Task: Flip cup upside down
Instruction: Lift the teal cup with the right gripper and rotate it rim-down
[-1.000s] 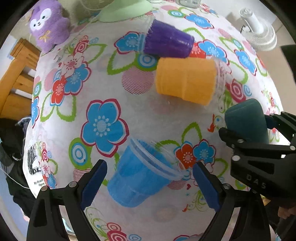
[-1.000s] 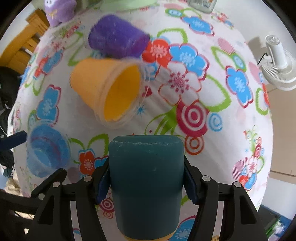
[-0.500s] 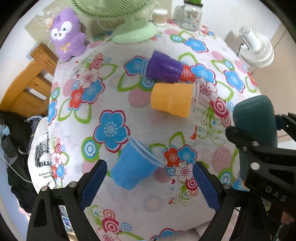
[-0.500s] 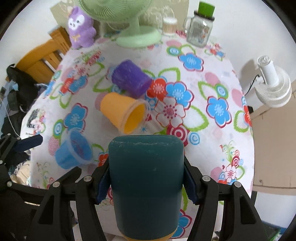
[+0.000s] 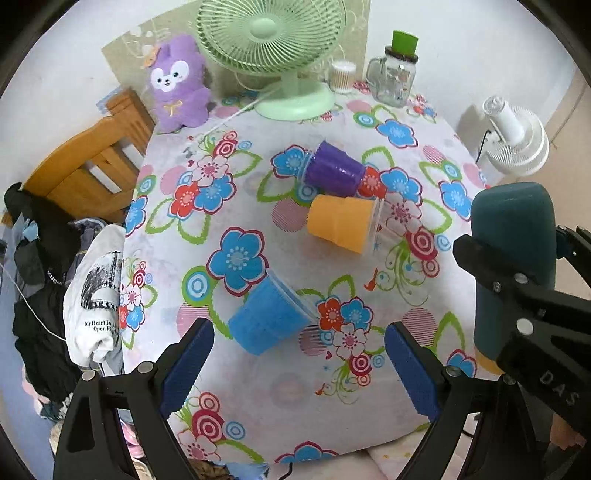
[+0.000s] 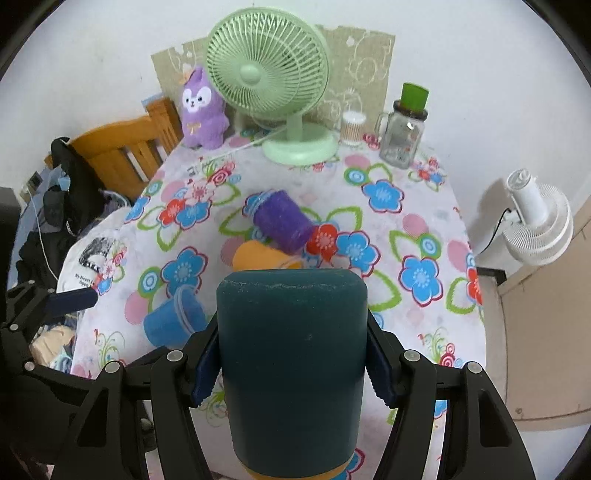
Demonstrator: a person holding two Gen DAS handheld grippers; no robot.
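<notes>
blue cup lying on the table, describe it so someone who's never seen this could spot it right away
Start at the green fan at the back of the flowered table and come toward the near edge. Past the purple cup and the orange cup lies the blue cup on its side, alone, the only blue one, just ahead of the open left gripper.

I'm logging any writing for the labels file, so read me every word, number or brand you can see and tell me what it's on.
"DAS": on the black frame of the right gripper, seen from the left wrist; further letters may be cut off.
"My Heart Is" / "Open H...": on the white printed T-shirt hanging beside the table; the line ends are hidden in a fold.
Pale lettering on the black jacket: too small to read.
The glass mug shows only a blurred pattern, nothing readable.
</notes>
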